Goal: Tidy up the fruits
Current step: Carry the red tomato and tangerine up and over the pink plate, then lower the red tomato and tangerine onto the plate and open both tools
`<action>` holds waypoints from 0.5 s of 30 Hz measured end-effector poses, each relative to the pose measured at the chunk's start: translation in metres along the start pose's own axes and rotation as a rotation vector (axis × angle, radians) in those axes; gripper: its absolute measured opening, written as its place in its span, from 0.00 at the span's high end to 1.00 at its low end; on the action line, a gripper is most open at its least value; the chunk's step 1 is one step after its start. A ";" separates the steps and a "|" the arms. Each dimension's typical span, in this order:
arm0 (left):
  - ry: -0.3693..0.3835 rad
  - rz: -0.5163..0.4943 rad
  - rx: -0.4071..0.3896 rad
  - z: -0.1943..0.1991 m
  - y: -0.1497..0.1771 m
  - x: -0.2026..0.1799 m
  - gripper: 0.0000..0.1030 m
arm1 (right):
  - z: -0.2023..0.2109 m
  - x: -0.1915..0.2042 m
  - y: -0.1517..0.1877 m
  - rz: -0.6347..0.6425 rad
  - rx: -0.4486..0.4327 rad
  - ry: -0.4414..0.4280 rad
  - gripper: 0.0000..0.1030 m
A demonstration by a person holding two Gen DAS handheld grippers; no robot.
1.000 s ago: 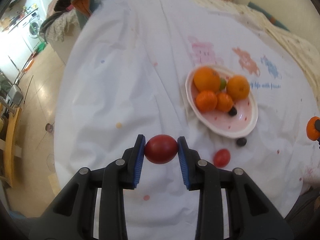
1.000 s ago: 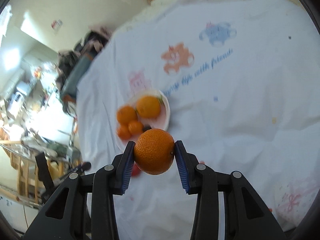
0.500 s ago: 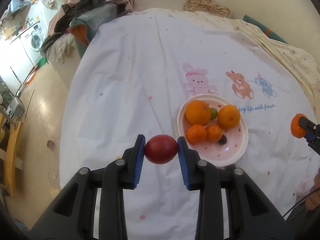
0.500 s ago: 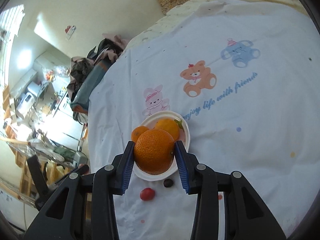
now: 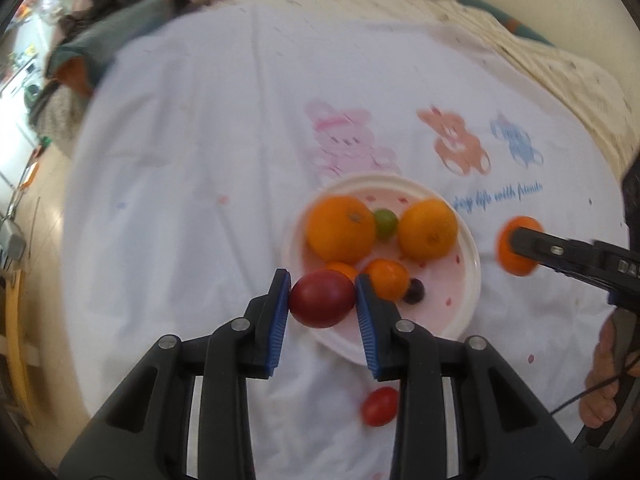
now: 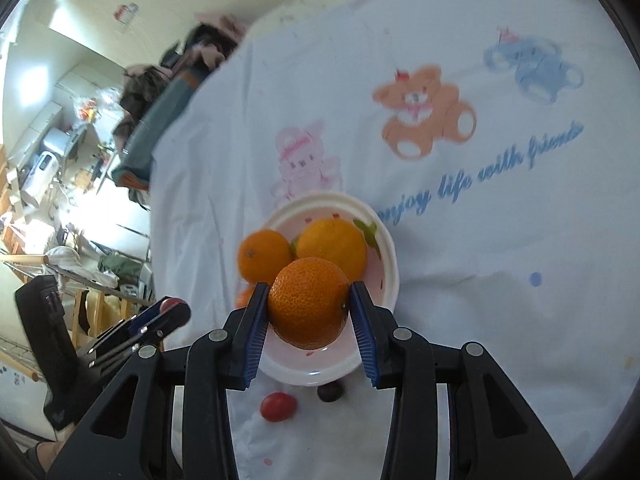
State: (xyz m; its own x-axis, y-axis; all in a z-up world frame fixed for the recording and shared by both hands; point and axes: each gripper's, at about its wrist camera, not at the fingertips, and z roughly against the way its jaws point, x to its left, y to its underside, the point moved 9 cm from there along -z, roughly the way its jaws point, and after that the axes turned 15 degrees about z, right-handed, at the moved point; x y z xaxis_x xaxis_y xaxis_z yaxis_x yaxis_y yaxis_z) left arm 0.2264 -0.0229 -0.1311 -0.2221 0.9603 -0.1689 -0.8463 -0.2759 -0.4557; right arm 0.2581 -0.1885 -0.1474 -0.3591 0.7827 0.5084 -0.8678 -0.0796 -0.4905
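My left gripper (image 5: pixel 322 300) is shut on a dark red plum (image 5: pixel 322 299) and holds it over the near left rim of the white plate (image 5: pixel 470 264). The plate holds two big oranges (image 5: pixel 340 229), two small tangerines (image 5: pixel 386 279), a green fruit (image 5: pixel 385 223) and a dark grape (image 5: pixel 414 291). My right gripper (image 6: pixel 309 304) is shut on an orange (image 6: pixel 309 302) above the plate (image 6: pixel 390 276); it also shows in the left wrist view (image 5: pixel 516 246). A red cherry tomato (image 5: pixel 379 406) lies on the cloth near the plate.
The white cloth (image 5: pixel 192 184) with cartoon bears covers the round table. A dark grape (image 6: pixel 329 392) and the tomato (image 6: pixel 278 407) lie on the cloth in front of the plate. Clothes pile (image 5: pixel 120 20) at the far left edge; the floor drops off at left.
Both grippers have moved in over the plate with their fruit held. The plum now hangs at the plate's rim and the orange is above the plate's near side.
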 end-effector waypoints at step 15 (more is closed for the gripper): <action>-0.062 -0.109 0.047 -0.049 0.034 -0.023 0.72 | -0.043 -0.016 0.023 -0.018 0.147 0.026 0.57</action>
State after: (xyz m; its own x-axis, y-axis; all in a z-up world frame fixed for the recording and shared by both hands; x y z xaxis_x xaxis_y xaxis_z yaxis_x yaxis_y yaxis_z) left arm 0.2259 -0.0564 -0.1854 -0.1557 0.9856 -0.0655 -0.8884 -0.1687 -0.4270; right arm 0.2588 -0.1764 -0.1977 -0.3357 0.8002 0.4970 -0.9156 -0.1534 -0.3716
